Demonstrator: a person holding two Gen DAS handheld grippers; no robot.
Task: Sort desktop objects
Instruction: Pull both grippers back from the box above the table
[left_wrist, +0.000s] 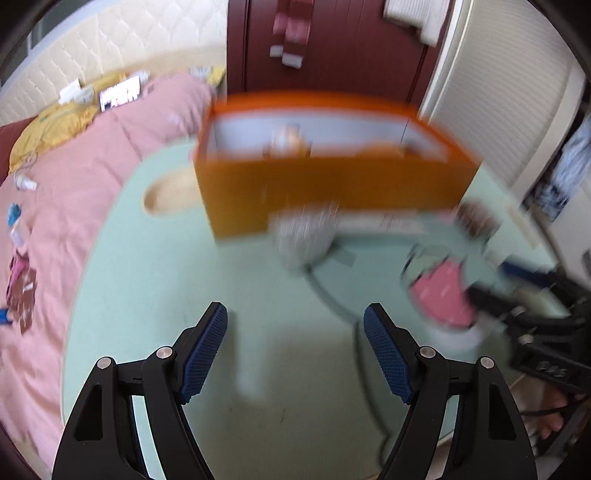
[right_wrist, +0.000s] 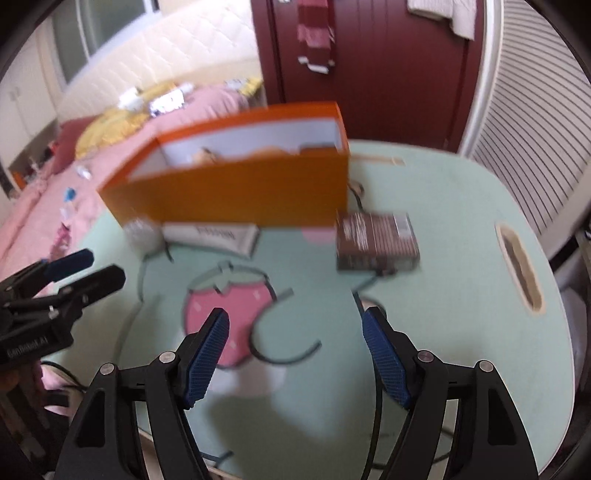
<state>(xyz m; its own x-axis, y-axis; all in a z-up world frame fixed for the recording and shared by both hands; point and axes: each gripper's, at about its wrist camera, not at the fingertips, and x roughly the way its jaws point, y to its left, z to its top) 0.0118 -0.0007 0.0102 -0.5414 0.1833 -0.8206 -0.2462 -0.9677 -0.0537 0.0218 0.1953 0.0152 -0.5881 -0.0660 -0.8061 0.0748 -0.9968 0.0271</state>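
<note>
Both grippers, left gripper and right gripper, hover with fingers apart and empty above the mint-green desk. By its far edge sit an orange cardboard box, a brown packet, a white tube and a silvery round object. Approach 1 item squarely, closing slowly. Motion blur hides the box's contents.

1. White lettering, apparently "GenRobot.AI", on the black plastic body of the left gripper, seen in the right wrist view; blurred, so only partly legible.
2. Dark print on the flat white rectangular box lying against the orange cardboard box; too smeared to read.
3. Pale print on the brown rectangular packet; unreadable.
</note>
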